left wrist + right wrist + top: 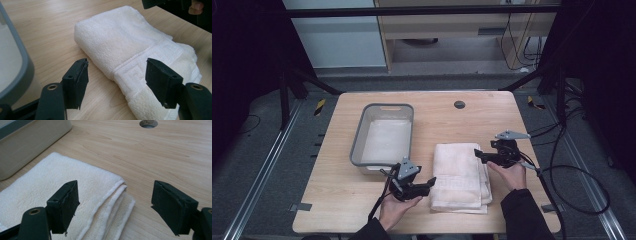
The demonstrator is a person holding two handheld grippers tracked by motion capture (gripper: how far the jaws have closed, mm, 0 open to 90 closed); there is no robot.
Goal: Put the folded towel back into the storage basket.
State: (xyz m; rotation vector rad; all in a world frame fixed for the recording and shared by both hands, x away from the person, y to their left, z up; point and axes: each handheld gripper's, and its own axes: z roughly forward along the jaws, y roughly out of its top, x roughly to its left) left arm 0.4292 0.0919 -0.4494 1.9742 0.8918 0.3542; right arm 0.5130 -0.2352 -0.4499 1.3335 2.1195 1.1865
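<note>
So your left gripper (430, 182) has its jaws open at the near-left edge of the folded towel (460, 175), and your right gripper (477, 154) gapes at its far-right corner. Looks like pre-grasp; next you'd pinch both edges, probably heading for the grey bin (357, 143) on the left.

Light wood table (362, 200) w/ round grommet hole (459, 104), on grey carpet floor (252, 165) btwn metal rails (267, 170). Behind: pale wood cabinet (452, 25), black cables (572, 170) at right; dim room.
</note>
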